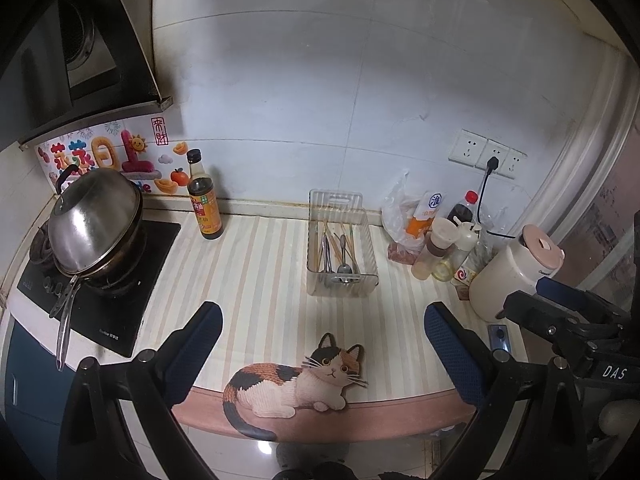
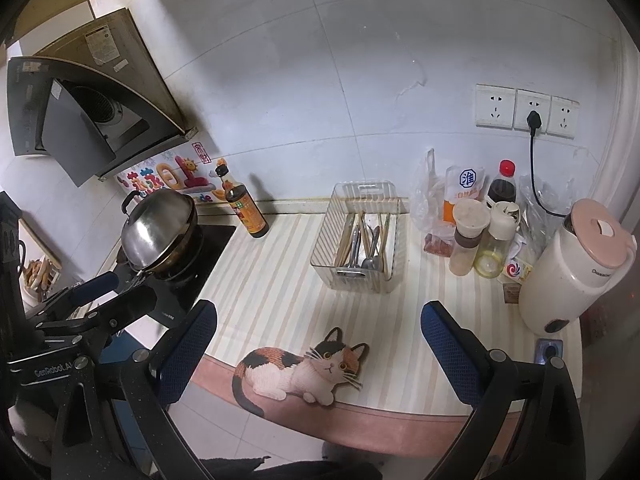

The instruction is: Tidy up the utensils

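Note:
A clear plastic basket [image 1: 316, 248] [image 2: 328, 248] stands on the striped counter mat near the back wall. It holds several wooden chopsticks [image 1: 322, 248] [image 2: 346, 246] and metal spoons [image 1: 344, 258] [image 2: 372, 252], all mixed together. My left gripper [image 1: 322, 320] is open and empty, held above the counter's front edge, well short of the basket. My right gripper [image 2: 318, 318] is also open and empty, at about the same distance. The right gripper's body shows at the right edge of the left wrist view [image 1: 568, 312].
A lidded wok [image 1: 94, 224] [image 2: 160, 232] sits on the stove at left, a soy sauce bottle [image 1: 204, 200] [image 2: 244, 208] beside it. Bottles, jars and bags [image 1: 440, 240] [image 2: 476, 236] crowd the right, with a white kettle [image 1: 516, 268] [image 2: 576, 264]. A cat-shaped mat [image 1: 296, 380] [image 2: 304, 368] lies at the front.

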Available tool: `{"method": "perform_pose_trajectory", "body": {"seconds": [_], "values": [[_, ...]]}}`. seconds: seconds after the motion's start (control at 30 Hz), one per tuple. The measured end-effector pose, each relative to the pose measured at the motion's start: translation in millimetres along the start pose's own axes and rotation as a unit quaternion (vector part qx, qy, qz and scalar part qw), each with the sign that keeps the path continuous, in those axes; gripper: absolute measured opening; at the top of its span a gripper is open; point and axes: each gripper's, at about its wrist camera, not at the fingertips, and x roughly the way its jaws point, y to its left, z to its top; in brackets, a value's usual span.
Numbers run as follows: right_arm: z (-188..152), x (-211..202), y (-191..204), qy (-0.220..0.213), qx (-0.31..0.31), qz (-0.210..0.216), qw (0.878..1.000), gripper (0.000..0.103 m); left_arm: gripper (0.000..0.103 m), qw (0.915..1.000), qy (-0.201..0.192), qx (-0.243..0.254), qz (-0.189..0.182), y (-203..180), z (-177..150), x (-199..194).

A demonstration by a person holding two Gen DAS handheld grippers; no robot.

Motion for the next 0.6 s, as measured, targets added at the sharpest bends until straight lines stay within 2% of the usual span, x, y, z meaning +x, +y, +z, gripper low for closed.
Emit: {"method": "perform_pose_trajectory", "body": {"seconds": [0.6], "values": [[-0.3,1.9,-5.3,0.002,0.001,-0.003,1.0,0.103,0.103,1.0,-0.002,-0.006,-0.005,1.4,-0.1,-0.2]]}}
